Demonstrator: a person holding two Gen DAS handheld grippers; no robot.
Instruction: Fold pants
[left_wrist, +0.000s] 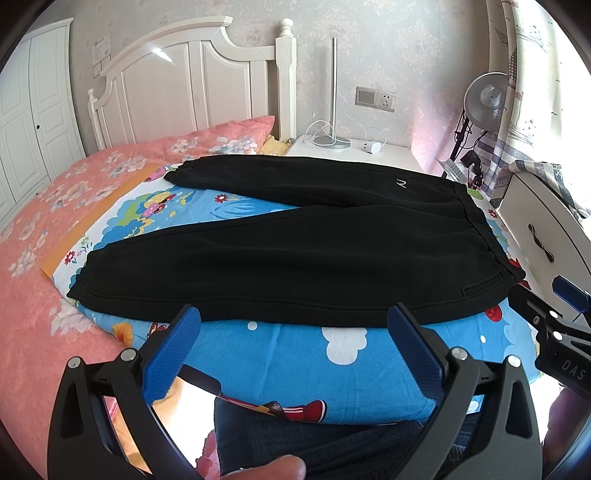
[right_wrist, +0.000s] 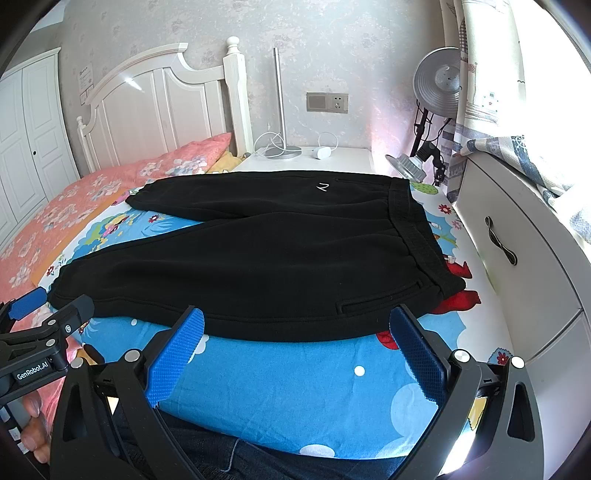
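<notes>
Bedding comes first: a cartoon-print sheet covers the mattress, with the black pants spread flat on it, legs splayed toward nine o'clock, waistband toward three. Left gripper and right gripper both hover at six o'clock, fingers spread wide, holding nothing, just short of the near hem. Risk, as I judge it: pinching sheet along with fabric would drag the bedding and skew the fold.

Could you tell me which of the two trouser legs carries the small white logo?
The far leg, beside the nightstand, carries the logo near the waistband; the near leg is plain.
</notes>
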